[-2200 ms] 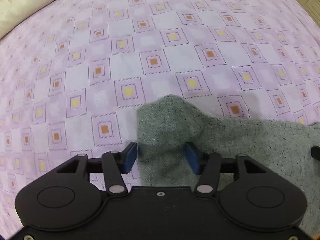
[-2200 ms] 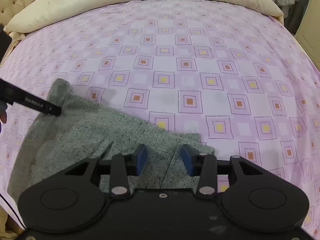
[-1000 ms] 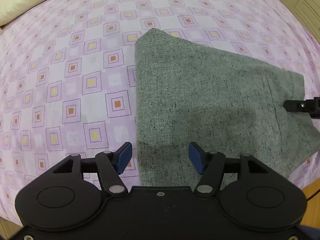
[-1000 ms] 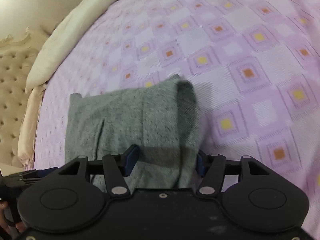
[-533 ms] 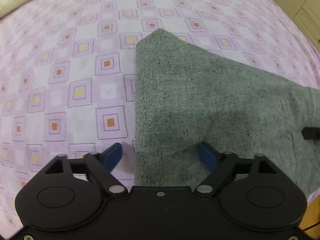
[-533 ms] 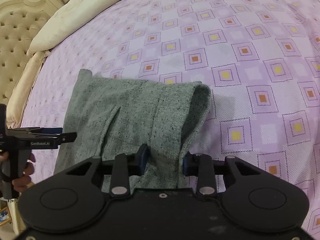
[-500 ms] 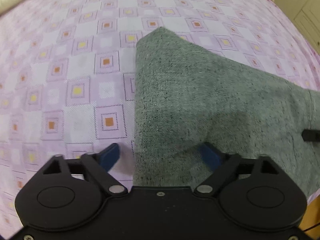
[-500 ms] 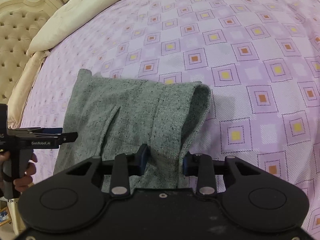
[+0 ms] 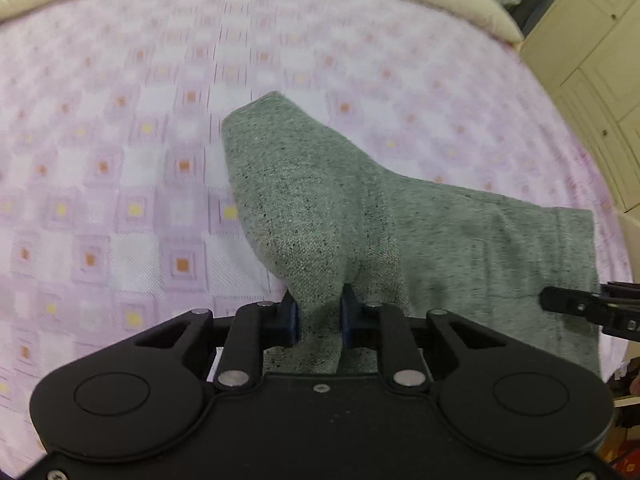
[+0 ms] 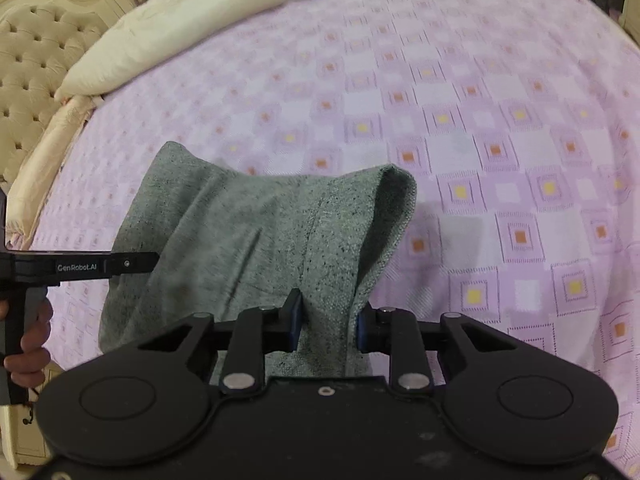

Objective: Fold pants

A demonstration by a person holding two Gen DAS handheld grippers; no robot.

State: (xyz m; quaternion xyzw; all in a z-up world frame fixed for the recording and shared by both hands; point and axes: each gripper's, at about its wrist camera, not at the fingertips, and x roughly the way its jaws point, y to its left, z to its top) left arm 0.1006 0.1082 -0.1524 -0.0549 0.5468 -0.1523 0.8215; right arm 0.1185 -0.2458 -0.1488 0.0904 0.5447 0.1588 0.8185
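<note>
Left gripper [image 9: 319, 317] is pinched tight on a bunched edge of the grey pants [image 9: 360, 216], and the right gripper [image 10: 328, 320] is clamped on a thick fold of them too. The cloth rises off the purple bedspread [image 10: 480, 120] between both tools (cream pillow [image 10: 168, 28] behind).
</note>
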